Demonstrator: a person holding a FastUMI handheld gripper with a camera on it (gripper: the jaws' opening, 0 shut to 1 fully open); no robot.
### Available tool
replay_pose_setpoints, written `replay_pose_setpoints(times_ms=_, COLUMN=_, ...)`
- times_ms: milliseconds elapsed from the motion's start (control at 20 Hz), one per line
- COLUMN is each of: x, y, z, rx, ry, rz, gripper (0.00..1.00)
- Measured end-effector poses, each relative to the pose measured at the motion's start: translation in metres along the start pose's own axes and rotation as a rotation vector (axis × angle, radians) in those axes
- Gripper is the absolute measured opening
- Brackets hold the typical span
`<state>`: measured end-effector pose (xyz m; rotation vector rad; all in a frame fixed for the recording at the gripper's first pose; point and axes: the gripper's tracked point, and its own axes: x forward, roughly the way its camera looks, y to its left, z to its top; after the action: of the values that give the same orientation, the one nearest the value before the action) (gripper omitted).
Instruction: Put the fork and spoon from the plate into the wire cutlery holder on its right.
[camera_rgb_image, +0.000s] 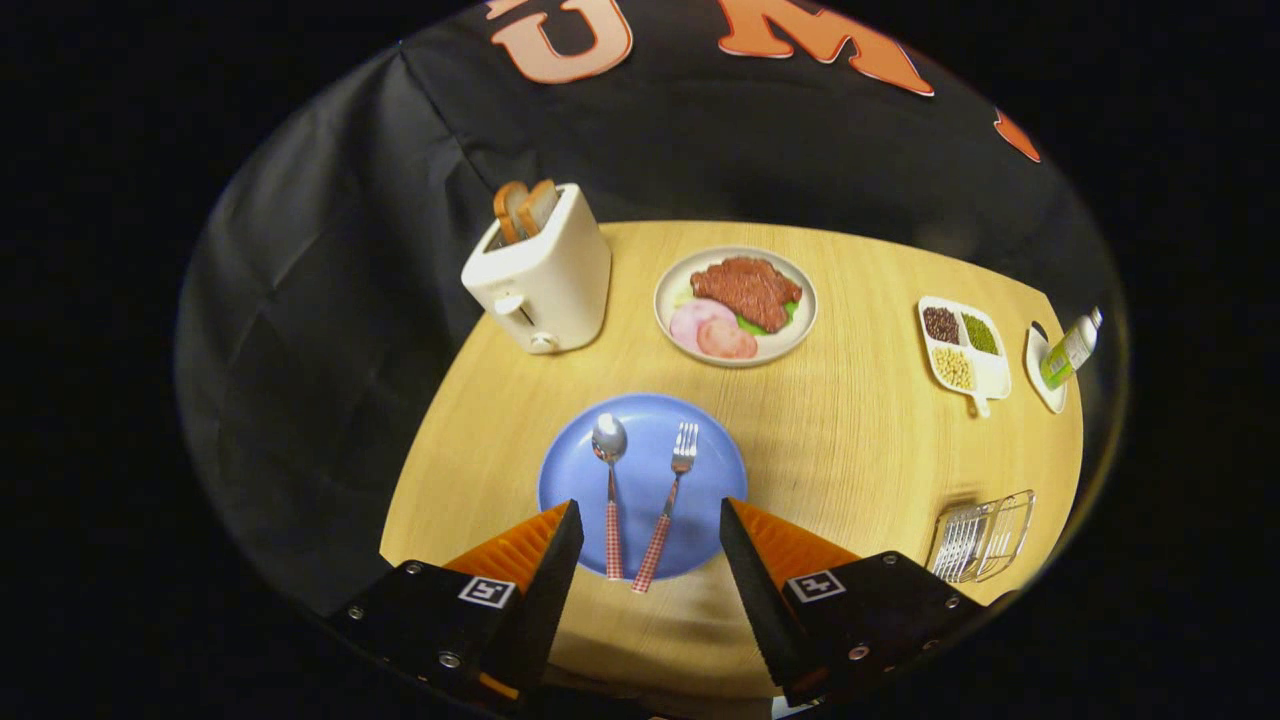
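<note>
1. While the round wooden bench carries everything here, the task turns on its near part: the blue plate lies just ahead of the jaws, and the wire cutlery holder sits off to the plate's right, near the bench edge, well apart from the plate.
2. Beyond the plate stand a white toaster with bread in its slots, a dish of meat and ham slices, a divided tray of beans and a small saucer with a bottle; none of them belongs to the job.
3. Over the plate's near rim hangs the gripper, its jaws spread wide and holding nothing.
4. On the plate lie the spoon and the fork, side by side and apart, the spoon to the left.
5. Both point their long axes roughly away from the jaws, heads far and checked handles near, the handle ends falling in the gap between the jaws; the fork leans a little, with its handle end past the plate's rim.
6. My judgement: neither piece is lifted yet, and the jaws would close across a handle, so the gripper needs to centre on one handle only.
</note>
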<state>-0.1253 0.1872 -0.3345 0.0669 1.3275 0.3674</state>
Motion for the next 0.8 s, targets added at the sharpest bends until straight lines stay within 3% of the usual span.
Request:
replay_pose_setpoints(times_ms=400, x=0.056, y=0.002, z=-0.053, rx=0.018, ry=0.305, rz=-0.108, gripper=0.7)
replay_pose_setpoints(times_ms=800, x=0.08, y=-0.002, z=-0.075, rx=0.044, ry=0.407, rz=-0.169, gripper=0.38)
